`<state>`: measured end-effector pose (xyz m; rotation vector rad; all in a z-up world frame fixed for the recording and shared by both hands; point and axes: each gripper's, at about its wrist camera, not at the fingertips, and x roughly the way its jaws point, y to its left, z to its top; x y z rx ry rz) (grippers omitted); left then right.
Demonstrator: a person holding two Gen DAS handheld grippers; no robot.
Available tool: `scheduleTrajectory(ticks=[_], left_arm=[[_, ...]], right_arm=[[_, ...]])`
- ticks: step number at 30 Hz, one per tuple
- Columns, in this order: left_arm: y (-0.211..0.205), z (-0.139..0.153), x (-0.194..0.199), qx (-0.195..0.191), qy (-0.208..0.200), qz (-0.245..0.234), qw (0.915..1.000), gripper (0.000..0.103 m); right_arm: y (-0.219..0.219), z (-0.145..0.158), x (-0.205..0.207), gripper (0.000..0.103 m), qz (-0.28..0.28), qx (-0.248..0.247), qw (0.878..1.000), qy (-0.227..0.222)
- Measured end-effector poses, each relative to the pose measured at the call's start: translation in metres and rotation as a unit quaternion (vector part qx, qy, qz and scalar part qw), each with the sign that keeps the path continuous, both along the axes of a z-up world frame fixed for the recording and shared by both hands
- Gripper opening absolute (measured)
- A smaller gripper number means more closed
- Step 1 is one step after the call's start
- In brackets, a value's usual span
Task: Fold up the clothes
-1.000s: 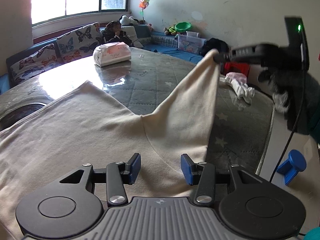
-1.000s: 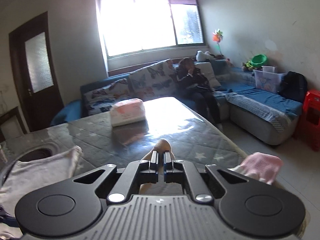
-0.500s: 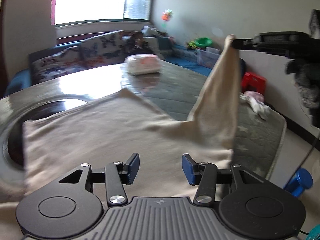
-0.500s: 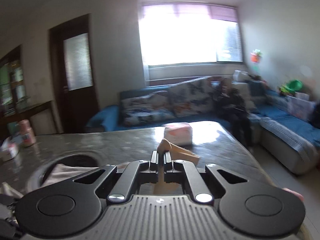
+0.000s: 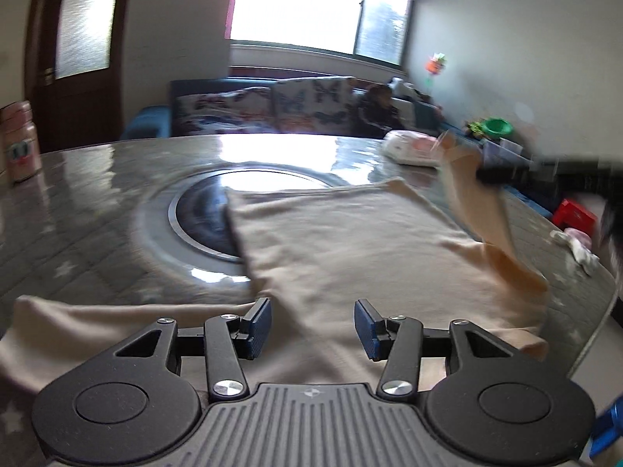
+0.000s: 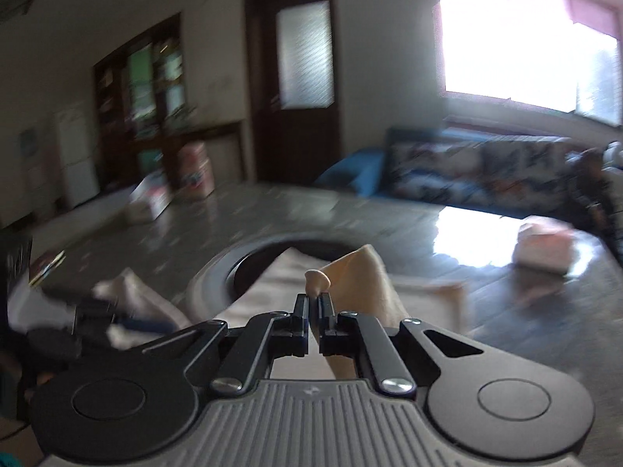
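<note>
A beige garment (image 5: pixel 350 249) lies spread over the grey table (image 5: pixel 97 210), partly covering the round recess (image 5: pixel 202 210) in its middle. The right gripper (image 6: pixel 313 299) is clenched on one corner, lifting it off the cloth at the right. The left gripper (image 5: pixel 313 327) hangs released above the near edge, gripping nothing.
</note>
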<state>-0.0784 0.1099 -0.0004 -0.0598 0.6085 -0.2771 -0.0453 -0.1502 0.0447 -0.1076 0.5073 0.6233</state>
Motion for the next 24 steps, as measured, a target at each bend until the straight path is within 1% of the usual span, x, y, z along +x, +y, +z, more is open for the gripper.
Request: scheduleTrajectory(ticks=[4,8,10,13,14,16,18,21,23,24], left_arm=[[0.013,0.0,-0.003,-0.004,0.004,0.019,0.9998,0.051],[0.015,-0.001,-0.004,-0.005,0.006,0.024,0.9997,0.051],[0.012,0.0,-0.004,-0.006,0.006,0.021,0.9997,0.051],[0.005,0.001,0.0,-0.014,0.007,0.009,0.9998,0.051],[0.001,0.002,0.002,-0.016,0.006,0.002,0.9998,0.051],[-0.009,0.002,0.006,-0.015,0.005,-0.012,0.9998,0.051],[-0.019,0.001,0.011,-0.016,0.006,-0.026,0.9995,0.051],[-0.035,-0.001,0.013,-0.011,0.008,-0.048,0.9988,0.049],[-0.042,-0.002,0.011,-0.008,0.007,-0.062,0.998,0.049],[-0.042,-0.003,0.011,-0.005,0.01,-0.061,0.998,0.049]], right_arm=[[0.036,-0.028,-0.001,0.004,0.046,-0.02,0.998,0.027],[0.06,-0.053,-0.012,0.005,0.095,-0.042,0.993,0.058],[0.06,-0.055,-0.017,0.008,0.116,-0.046,0.99,0.063],[0.05,-0.047,-0.026,0.011,0.129,-0.045,0.989,0.056],[0.041,-0.04,-0.029,0.011,0.13,-0.042,0.989,0.052],[0.027,-0.033,-0.032,0.013,0.121,-0.037,0.991,0.049],[0.011,-0.029,-0.032,0.013,0.097,-0.042,0.994,0.043],[-0.021,-0.033,-0.029,0.013,0.036,-0.046,0.997,0.05],[-0.044,-0.036,-0.026,0.013,-0.006,-0.048,0.997,0.059],[-0.055,-0.038,-0.025,0.013,-0.025,-0.048,0.997,0.063]])
